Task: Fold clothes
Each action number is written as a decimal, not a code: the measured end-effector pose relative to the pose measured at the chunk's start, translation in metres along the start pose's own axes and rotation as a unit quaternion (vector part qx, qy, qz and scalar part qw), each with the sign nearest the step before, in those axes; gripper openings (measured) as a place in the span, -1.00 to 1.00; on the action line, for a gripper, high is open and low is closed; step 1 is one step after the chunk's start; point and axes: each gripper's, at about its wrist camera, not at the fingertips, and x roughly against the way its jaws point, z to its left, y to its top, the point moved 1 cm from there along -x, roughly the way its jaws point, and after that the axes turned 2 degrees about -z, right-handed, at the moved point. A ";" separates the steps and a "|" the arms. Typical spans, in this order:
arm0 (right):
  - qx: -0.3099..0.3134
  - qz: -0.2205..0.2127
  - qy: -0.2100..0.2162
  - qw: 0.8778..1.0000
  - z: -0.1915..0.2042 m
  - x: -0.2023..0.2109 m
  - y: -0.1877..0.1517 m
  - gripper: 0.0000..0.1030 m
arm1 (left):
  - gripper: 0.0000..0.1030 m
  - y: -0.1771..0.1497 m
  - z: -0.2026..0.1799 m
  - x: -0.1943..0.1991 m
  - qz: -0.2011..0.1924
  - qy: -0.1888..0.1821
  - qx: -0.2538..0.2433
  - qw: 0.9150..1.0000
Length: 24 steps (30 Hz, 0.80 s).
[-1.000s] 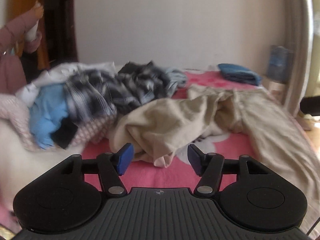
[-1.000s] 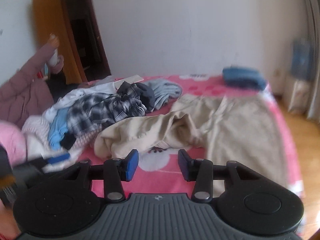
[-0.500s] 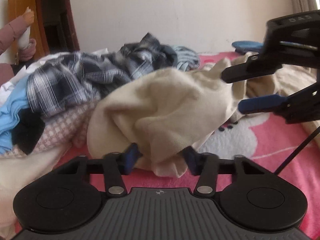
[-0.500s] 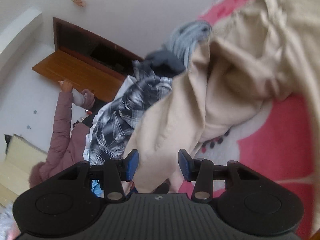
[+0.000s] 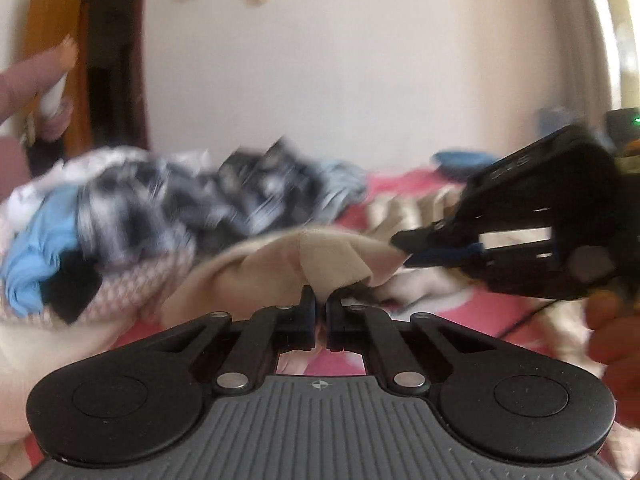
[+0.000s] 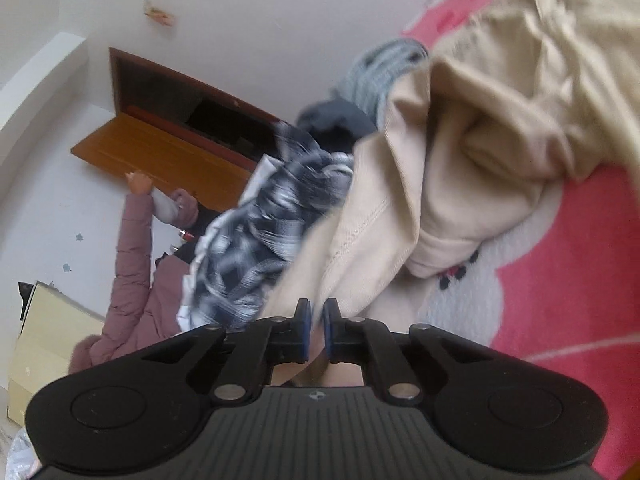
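A beige garment (image 5: 332,256) lies crumpled on the pink bed cover (image 5: 404,182). My left gripper (image 5: 320,300) is shut on a raised fold of it at its near edge. My right gripper (image 5: 404,256) comes in from the right in the left wrist view and pinches the same fold's edge just to the right. In the right wrist view, which is rolled sideways, the beige garment (image 6: 460,184) runs down between the pads of the right gripper (image 6: 316,314), which is shut on it.
A heap of clothes lies left of the garment: a black-and-white plaid shirt (image 5: 160,200), a light blue piece (image 5: 36,248), a grey one (image 6: 380,68). A folded blue item (image 5: 460,158) sits far right. A person in a mauve jacket (image 6: 132,248) stands by the door.
Both grippers have gone from open to shut on the beige garment. The right gripper dropped and rolled onto the cloth beside the left, and the fold now stands raised.
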 end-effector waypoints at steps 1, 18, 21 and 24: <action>0.007 -0.003 -0.002 1.000 0.003 0.010 0.001 -0.89 | -0.96 0.002 -0.003 0.006 -0.005 -0.013 -0.002 1.000; -0.018 -0.019 -0.188 0.982 -0.061 0.101 -0.028 -0.86 | -0.86 -0.024 -0.043 -0.012 0.162 -0.203 0.033 0.965; -0.017 -0.009 -0.195 0.981 -0.063 0.099 -0.033 -0.63 | -0.37 -0.018 -0.036 -0.011 0.137 -0.191 0.044 0.971; -0.013 -0.014 -0.192 0.981 -0.060 0.103 -0.032 -0.20 | -0.24 -0.015 -0.033 -0.007 0.112 -0.184 0.043 0.976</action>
